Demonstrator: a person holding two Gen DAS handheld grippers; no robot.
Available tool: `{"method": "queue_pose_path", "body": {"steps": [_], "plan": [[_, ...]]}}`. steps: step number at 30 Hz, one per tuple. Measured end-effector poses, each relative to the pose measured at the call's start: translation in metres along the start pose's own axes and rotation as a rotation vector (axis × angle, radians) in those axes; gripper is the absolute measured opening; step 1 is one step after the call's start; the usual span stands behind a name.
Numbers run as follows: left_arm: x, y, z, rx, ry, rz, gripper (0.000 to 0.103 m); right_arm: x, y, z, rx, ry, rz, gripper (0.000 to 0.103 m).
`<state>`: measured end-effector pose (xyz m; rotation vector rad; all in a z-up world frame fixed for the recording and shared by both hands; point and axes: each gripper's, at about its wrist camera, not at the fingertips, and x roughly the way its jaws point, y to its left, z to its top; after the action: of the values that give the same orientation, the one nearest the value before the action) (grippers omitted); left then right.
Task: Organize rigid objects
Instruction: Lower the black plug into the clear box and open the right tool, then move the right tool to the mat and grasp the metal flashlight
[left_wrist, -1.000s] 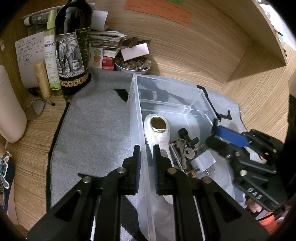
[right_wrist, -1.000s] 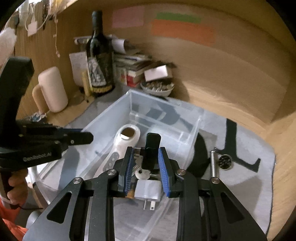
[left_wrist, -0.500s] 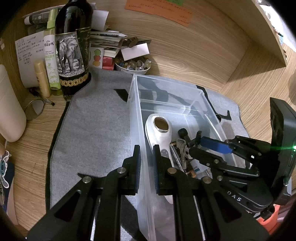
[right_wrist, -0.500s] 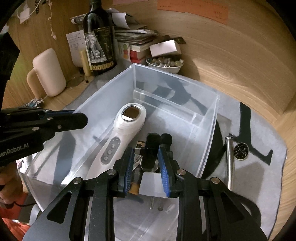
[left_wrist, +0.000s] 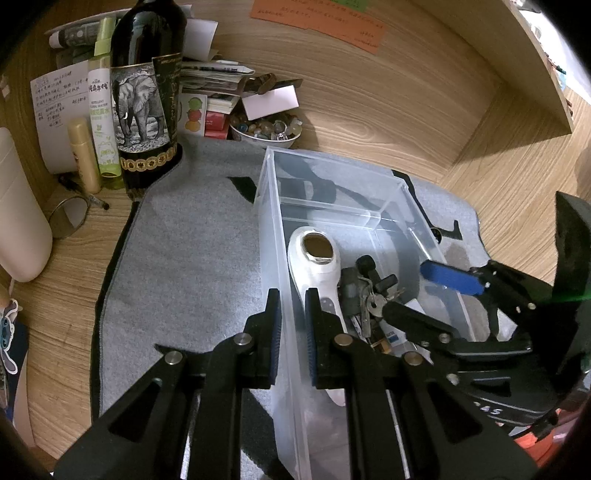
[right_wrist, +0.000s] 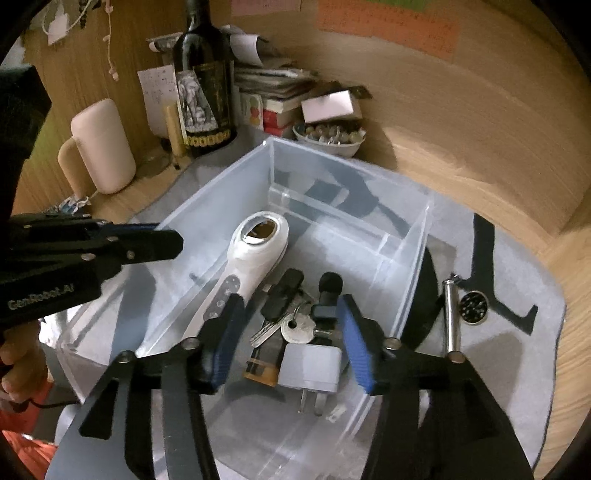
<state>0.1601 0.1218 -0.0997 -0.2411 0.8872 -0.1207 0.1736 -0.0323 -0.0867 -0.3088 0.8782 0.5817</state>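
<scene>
the left claw (left_wrist: 291, 325) is closed tight on the near-left wall of the clear plastic bin (left_wrist: 271, 236), one pad outside and one inside the wall. the bin stands on a grey mat (left_wrist: 192, 266) that covers the middle of the wooden tabletop (left_wrist: 509, 177).

the right claw (right_wrist: 286, 339) reaches into the bin from its near end. its jaws have just been opening and now stand about half apart, gripping nothing; the blue pads (right_wrist: 354, 343) flank the pile without pressing on it. the black key fob (right_wrist: 282, 291) lies loose on the bin floor between them, on top of a bunch of keys (right_wrist: 295, 326). just nearer sits a white plug adapter (right_wrist: 314, 369) with its prongs pointing to the near edge, and a small amber piece (right_wrist: 260, 371) lies beside it. a white handheld device (right_wrist: 251, 254) lies along the left side of the bin, its round head toward the far end.

outside the bin, on the mat toward the right edge of the tabletop, lie a metal rod (right_wrist: 451, 314) and a round dark disc (right_wrist: 474, 302), just beside each other.

along the far edge stand a dark wine bottle (left_wrist: 146, 92) with an elephant label, a bowl of beads (left_wrist: 266, 127) and a stack of books (right_wrist: 273, 85).
</scene>
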Motion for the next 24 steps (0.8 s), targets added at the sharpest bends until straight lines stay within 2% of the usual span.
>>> {"method": "queue_pose_path", "body": {"steps": [4,9,15,24], "plan": [[0.0,-0.001,0.0,-0.001,-0.001,0.001,0.01,-0.011,-0.004,0.002,0.008,-0.036,-0.013,0.06],[0.001,-0.004,0.0,0.0,0.0,0.002,0.01,-0.026,-0.013,0.005,0.037,-0.09,-0.035,0.071],[0.0,-0.003,0.0,-0.001,0.0,0.0,0.01,-0.047,-0.04,0.007,0.108,-0.163,-0.096,0.079],[0.0,-0.003,0.0,-0.001,-0.001,0.001,0.01,-0.053,-0.105,0.007,0.247,-0.176,-0.223,0.08]]}}
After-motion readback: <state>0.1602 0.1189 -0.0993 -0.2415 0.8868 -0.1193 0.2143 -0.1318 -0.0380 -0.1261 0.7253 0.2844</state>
